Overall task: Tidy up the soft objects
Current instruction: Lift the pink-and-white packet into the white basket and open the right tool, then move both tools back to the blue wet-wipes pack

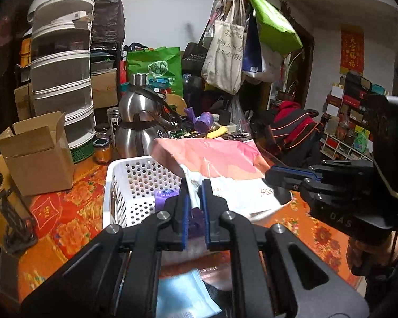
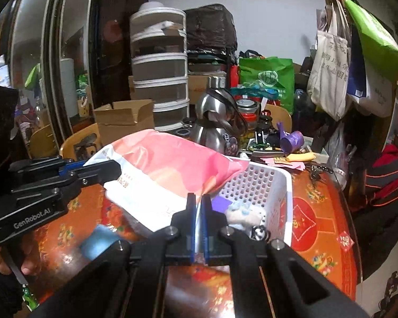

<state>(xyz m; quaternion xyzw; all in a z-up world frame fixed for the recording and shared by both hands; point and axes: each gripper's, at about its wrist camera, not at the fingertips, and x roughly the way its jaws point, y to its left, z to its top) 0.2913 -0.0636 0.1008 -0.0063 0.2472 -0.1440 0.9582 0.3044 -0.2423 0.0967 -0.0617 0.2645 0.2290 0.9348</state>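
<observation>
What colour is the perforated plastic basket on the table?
White; the perforated plastic basket shows best in the right wrist view.

The left wrist view looks forward and somewhat downward along its own left gripper (image 1: 195, 185), close over the white basket (image 1: 119, 185) and the orange patterned table (image 1: 318, 230); the right gripper (image 1: 272, 176) enters from its right edge. The right wrist view faces much the same way from just beside it, along its own fingers (image 2: 191, 209); there the left gripper sits at the left edge. Both share the pink-and-white package (image 1: 217, 164) held near the lenses, the basket, the steel kettle (image 1: 138, 132), the stacked drawers (image 1: 61, 74) and the hanging bags (image 1: 225, 53) behind.
</observation>
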